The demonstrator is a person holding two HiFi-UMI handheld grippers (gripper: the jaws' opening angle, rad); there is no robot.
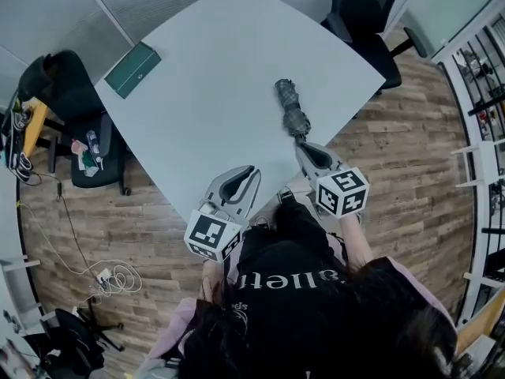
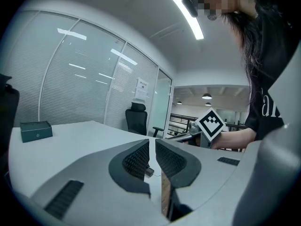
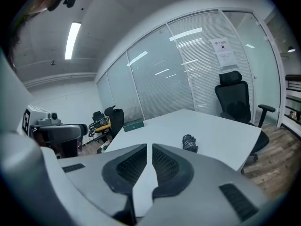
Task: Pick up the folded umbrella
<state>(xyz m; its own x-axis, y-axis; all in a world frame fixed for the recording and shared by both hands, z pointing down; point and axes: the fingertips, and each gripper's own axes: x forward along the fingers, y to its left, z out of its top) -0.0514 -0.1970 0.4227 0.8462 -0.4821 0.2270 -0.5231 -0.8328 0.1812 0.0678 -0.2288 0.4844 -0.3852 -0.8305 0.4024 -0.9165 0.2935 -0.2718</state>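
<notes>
The folded umbrella [image 1: 290, 105], dark with a plaid pattern, lies on the pale grey table [image 1: 213, 77] toward its right side, and shows as a small bundle [image 3: 190, 143] to the right of the jaws in the right gripper view. My right gripper [image 1: 303, 145] is shut and empty, its tips just short of the umbrella's near end. My left gripper [image 1: 254, 170] hovers over the table's front edge, further left and well clear of the umbrella. Its jaws [image 2: 152, 144] stand together with only a thin slit and hold nothing.
A green box [image 1: 132, 69] sits near the table's far left corner. A black office chair [image 1: 363, 18] stands beyond the far right edge, and another chair [image 1: 75, 109] with clutter is at the left. Cables lie on the wooden floor [image 1: 110, 279]. Shelving [image 1: 485, 77] lines the right.
</notes>
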